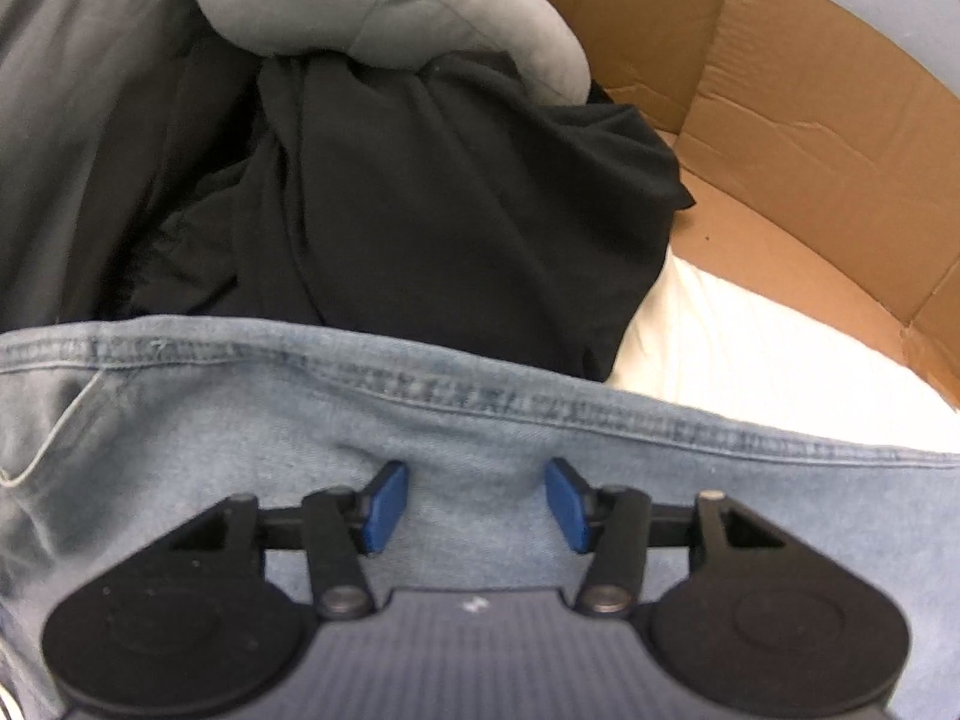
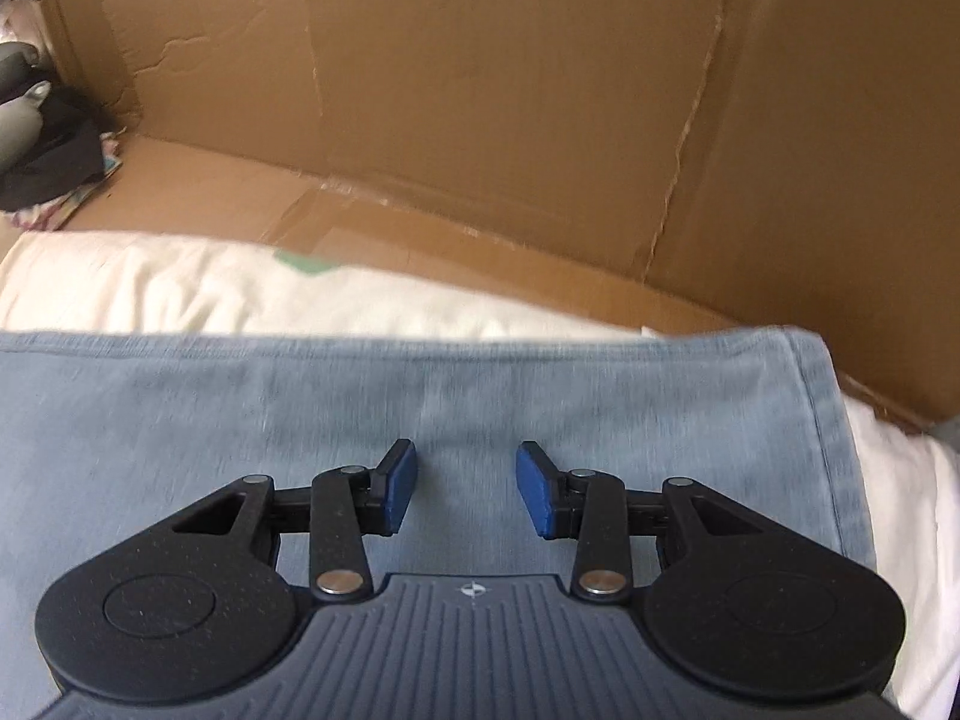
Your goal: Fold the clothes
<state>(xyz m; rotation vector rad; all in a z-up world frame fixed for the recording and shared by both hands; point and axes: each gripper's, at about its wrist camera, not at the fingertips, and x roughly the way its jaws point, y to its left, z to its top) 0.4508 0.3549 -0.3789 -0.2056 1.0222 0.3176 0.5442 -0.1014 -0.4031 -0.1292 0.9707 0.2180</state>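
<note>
In the left wrist view we see the left claw (image 1: 476,504) held low over a light-blue denim garment (image 1: 480,420), its two blue pads (image 1: 384,507) spread apart with bare denim showing between them and nothing clamped. The claw points toward the stitched hem (image 1: 480,387) of the denim, which runs across the view just ahead of the pads. Beyond that hem lies a black garment (image 1: 420,192), crumpled, with a grey padded item (image 1: 390,0) resting on its far side and a dark grey cloth (image 1: 72,120) to the left. In the right wrist view the right claw (image 2: 466,489) sits in the same pose above the same denim garment (image 2: 240,408), pads (image 2: 399,489) parted and empty. The folded edge of the denim lies ahead of this claw, and its seamed corner (image 2: 810,360) falls to the right. The denim rests on a white cloth (image 2: 180,282), which spreads over the floor of a cardboard box (image 2: 480,90); the box walls rise behind. We cannot tell whether either claw touches the denim.
</note>
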